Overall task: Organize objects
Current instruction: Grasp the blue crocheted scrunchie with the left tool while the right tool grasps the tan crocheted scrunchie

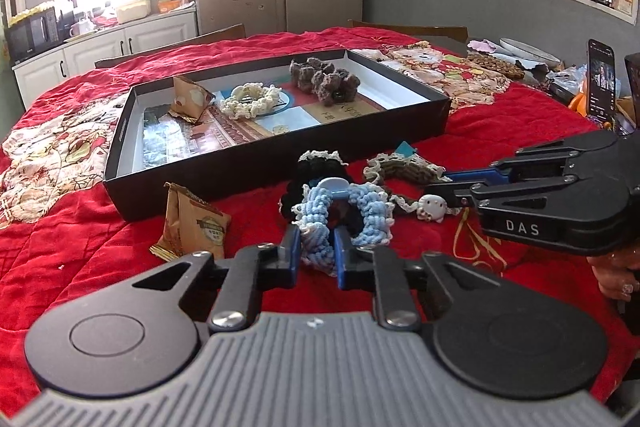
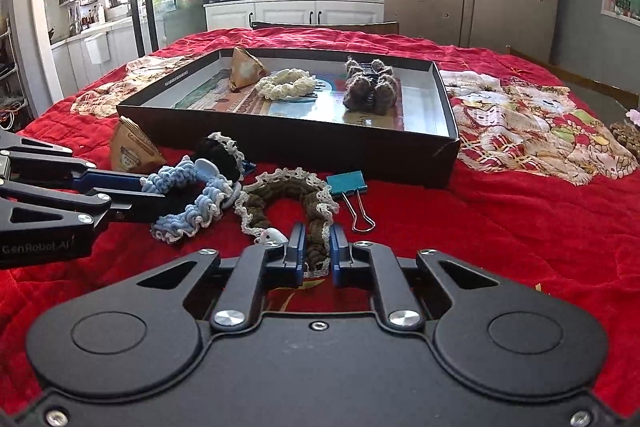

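- Grip on both sides: the left hand-held gripper [image 1: 316,247] is clamped on the blue scrunchie [image 1: 346,213], and the right hand-held gripper [image 2: 317,251] pinches the brown lace-edged scrunchie [image 2: 288,205].
- Both scrunchies lie on the red cloth [image 2: 500,227] of the desk, just ahead of the fingers; the black tray [image 2: 440,151] sits farther ahead.
- A black scrunchie [image 1: 320,167] touches the blue one beyond the left fingers; lifting may drag it along.
- A small white charm [image 2: 272,237] beside the right gripper's left finger could snag or swing.
- Soft yarn compresses, so a shallow bite might slip in transit.
- The blue binder clip [image 2: 347,183], ahead and right, may get nudged.
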### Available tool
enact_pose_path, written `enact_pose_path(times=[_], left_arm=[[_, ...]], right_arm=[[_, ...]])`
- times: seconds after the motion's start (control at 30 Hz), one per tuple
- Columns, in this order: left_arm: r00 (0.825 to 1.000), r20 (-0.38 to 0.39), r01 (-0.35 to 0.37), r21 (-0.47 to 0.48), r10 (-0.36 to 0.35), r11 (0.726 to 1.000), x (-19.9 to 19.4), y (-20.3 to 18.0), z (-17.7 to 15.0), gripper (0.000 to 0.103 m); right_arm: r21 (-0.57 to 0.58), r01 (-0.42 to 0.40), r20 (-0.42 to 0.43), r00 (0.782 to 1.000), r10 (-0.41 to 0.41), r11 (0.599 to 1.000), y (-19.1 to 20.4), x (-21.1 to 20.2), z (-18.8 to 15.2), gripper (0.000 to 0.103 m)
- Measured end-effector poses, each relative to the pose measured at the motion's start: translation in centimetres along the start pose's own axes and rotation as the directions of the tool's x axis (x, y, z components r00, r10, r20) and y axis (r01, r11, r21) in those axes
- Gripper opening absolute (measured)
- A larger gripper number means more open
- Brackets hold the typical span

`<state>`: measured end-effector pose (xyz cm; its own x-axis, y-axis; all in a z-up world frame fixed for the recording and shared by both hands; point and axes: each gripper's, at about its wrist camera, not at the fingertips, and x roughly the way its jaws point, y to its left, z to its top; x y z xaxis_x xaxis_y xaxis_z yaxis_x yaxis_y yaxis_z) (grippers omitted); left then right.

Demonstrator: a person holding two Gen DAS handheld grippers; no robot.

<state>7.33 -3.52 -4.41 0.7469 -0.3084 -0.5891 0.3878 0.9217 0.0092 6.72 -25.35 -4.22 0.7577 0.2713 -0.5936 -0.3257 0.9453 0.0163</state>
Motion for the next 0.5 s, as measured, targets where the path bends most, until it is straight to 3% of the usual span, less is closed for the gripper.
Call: enact_pose_path(times=[0.5], left_arm=[[0.999,0.041,0.003,0.038,-0.005,0.999,-1.3,-0.7,0.3,0.013]], right_arm=[[-0.003,-0.015,0.025,1.0,0.015,1.0,0.0,-1.0,0.1,0.009]])
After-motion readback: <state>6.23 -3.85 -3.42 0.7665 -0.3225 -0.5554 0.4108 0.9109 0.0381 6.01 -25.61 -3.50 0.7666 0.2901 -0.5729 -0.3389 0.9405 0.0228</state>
